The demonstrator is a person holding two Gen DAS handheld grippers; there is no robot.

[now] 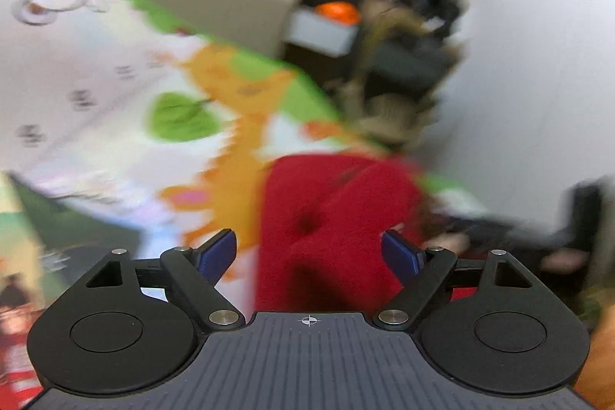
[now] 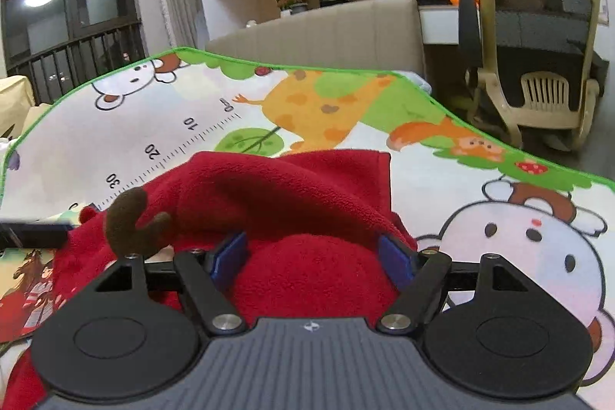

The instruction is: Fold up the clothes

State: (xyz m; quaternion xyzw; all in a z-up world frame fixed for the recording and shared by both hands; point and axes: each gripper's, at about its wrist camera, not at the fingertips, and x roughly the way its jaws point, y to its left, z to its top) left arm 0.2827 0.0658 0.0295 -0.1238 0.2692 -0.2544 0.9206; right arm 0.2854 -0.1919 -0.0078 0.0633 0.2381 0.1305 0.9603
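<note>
Your right gripper (image 2: pixel 312 256), jaws wide, straddles the red fleece garment (image 2: pixel 292 195) on the cartoon-print mat (image 2: pixel 480 218), apparently to pinch a fold; left gripper (image 1: pixel 308 252) is wide too, empty.

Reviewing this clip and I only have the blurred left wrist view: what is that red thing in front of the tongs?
Observer: A red fleece garment, rumpled on a cartoon-print mat.
Operator: Any detail on it?
Observer: A brown antler sticks up at its left side.
Operator: Are the right tongs gripping it?
Observer: No, the right tongs are open, with a fleece mound between the pads.
Operator: What's printed on the mat?
Observer: A ruler scale marked 10, 20, 30.
</note>
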